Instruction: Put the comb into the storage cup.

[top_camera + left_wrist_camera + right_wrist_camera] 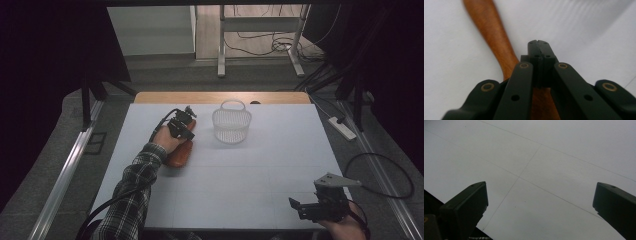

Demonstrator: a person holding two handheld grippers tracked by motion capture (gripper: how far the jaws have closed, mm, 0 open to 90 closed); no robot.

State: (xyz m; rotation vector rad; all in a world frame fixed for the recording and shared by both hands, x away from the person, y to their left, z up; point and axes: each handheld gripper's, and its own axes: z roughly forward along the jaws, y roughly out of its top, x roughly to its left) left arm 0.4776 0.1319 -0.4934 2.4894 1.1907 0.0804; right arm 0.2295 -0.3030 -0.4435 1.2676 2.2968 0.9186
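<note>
A brown wooden piece with a narrow handle (179,152) lies on the white table (240,170), left of centre. My left gripper (188,114) hovers over its far end, held by a hand in a plaid sleeve. In the left gripper view the gripper (539,43) has its jaws pressed together, and the wooden handle (491,32) runs underneath and off to the upper left, not between them. My right gripper (305,201) rests near the table's front right edge. Its jaws stand wide apart (539,186) over bare table.
A white mesh basket (231,122) with a handle stands at the back centre, just right of the left gripper. A power strip (342,127) and cables lie on the floor to the right. A metal rail (65,175) runs along the table's left side.
</note>
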